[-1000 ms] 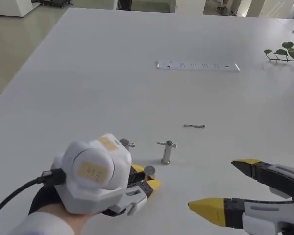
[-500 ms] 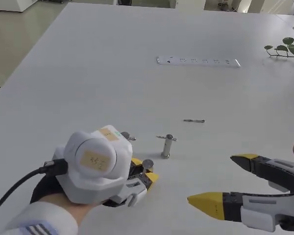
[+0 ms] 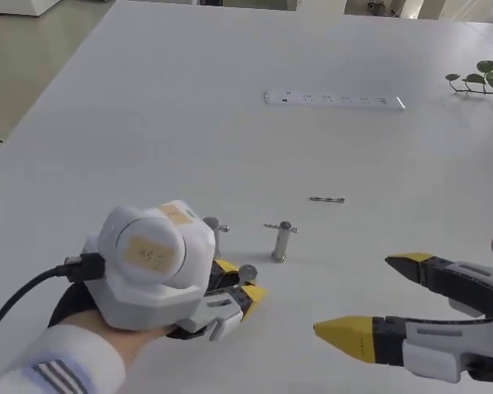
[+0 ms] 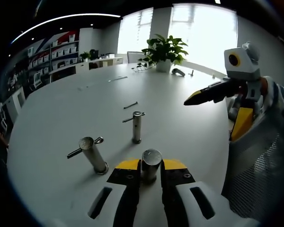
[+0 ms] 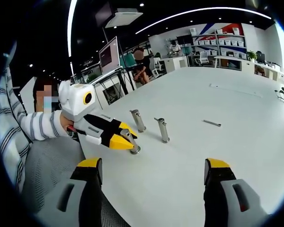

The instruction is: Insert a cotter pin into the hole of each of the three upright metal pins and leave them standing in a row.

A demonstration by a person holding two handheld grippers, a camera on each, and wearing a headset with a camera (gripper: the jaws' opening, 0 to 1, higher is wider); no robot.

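Upright: left pin (image 3: 214, 236), right pin (image 3: 283, 240), both cottered; nearest pin (image 3: 248, 272) bare, clamped in left tool (image 4: 151, 164); spare cotter pin (image 3: 326, 199) flat, toward tabletop (image 3: 148, 123) far edge.

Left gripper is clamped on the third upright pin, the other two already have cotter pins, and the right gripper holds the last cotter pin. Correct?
Not the last part: the right gripper is open and empty, and the last cotter pin lies loose on the table, as the head view shows. The rest stands: left gripper shut on the third pin, the other two pins fitted.
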